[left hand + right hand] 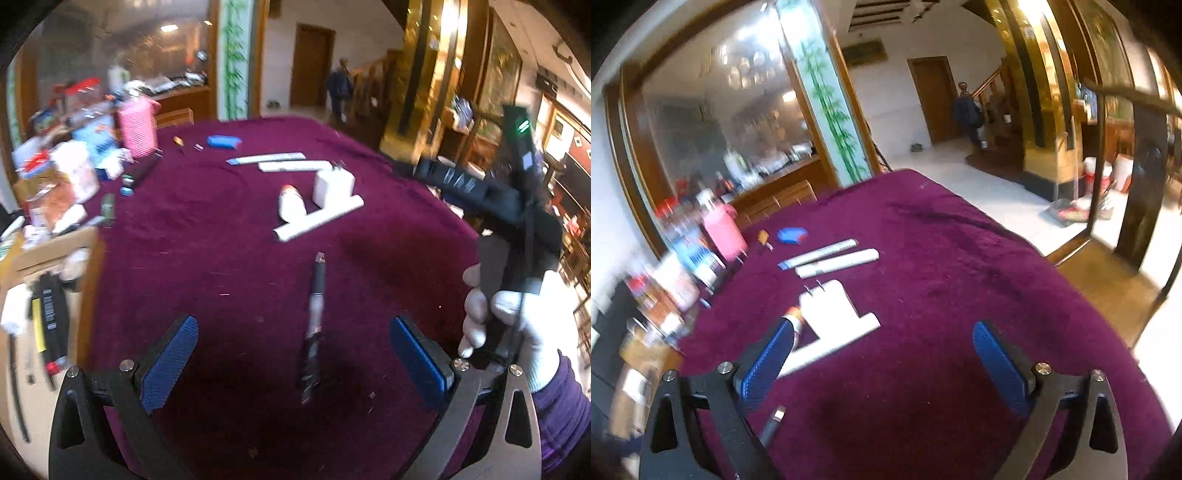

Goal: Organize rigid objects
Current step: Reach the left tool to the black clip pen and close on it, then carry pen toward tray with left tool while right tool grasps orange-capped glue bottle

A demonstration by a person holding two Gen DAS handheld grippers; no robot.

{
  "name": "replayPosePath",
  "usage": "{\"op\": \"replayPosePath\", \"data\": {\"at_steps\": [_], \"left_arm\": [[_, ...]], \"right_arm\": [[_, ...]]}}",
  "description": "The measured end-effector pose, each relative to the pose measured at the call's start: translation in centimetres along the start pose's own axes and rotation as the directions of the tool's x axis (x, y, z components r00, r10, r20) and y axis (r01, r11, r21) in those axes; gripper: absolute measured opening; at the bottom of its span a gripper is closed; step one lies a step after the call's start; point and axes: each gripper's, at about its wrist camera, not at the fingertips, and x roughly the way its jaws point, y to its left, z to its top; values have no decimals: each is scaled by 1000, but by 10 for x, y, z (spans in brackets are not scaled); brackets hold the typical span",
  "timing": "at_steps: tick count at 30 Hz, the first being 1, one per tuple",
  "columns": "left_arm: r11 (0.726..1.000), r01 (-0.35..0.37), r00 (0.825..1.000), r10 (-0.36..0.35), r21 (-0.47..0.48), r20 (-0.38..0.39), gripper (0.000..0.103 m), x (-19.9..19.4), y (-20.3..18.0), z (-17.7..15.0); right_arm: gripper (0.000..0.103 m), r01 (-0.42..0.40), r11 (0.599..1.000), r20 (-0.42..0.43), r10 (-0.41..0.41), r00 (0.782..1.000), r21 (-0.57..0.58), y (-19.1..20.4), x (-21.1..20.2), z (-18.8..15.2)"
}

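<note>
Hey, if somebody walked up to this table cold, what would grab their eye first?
Probably the deep purple tablecloth filling both views, with a cluster of white pieces near its middle. Nearer the camera, a dark pen lies alone on the cloth between the wide-open blue pads of the left gripper. Along the left edge sits a jumble of colourful packages beside a pink container.

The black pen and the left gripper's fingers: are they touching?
Apart. In the left wrist view the black pen lies on the maroon cloth between the open left gripper's fingers, cloth showing on both sides.
</note>
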Motion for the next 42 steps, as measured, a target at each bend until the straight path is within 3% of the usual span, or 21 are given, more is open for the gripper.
{"op": "replayPosePath", "data": {"at_steps": [2, 5, 10, 12, 13, 14, 15, 18, 23, 29, 36, 42], "left_arm": [[1000, 8, 1000, -7, 25, -26, 103, 19, -10, 5], [998, 1, 998, 2, 62, -55, 103, 43, -19, 10], [1000, 19, 990, -21, -17, -142, 99, 76, -13, 14], [1000, -21, 991, 20, -7, -135, 74, 75, -13, 15], [998, -65, 990, 67, 22, -128, 47, 74, -14, 15], [995, -86, 988, 91, 41, -123, 40, 74, -15, 14], [997, -73, 989, 77, 31, -125, 36, 73, -14, 13], [999, -49, 990, 50, 6, -134, 12, 67, -7, 12], [997, 24, 992, -32, -68, -124, 11, 49, 7, 7], [964, 189, 982, -189, -187, 20, 11, -13, 36, -1], [943, 261, 961, -234, -205, 147, 11, -69, 57, -12], [932, 311, 934, -264, -185, 239, 11, -97, 73, -17]], "right_arm": [[99, 20, 1000, 3, -20, 1000, -9, -1, -1, -1], [99, -16, 1000, -45, 17, 999, 15, -3, 8, -3], [99, -28, 999, -68, 30, 997, 35, -7, 16, -1], [99, -28, 998, -73, 32, 997, 56, -11, 18, -1], [99, -25, 997, -79, 30, 996, 67, -14, 19, -1], [99, -22, 997, -85, 29, 996, 76, -15, 20, -1], [99, -17, 996, -96, 25, 995, 87, -18, 22, -1], [99, -1, 993, -118, 15, 993, 115, -25, 27, -2], [99, 25, 991, -142, -6, 990, 130, -29, 32, -3], [99, 39, 992, -162, -19, 987, 119, -29, 34, -5], [99, -23, 995, -218, 44, 975, 99, -20, 41, -8], [99, -126, 992, -251, 121, 960, -3, 24, 32, 2]]}}
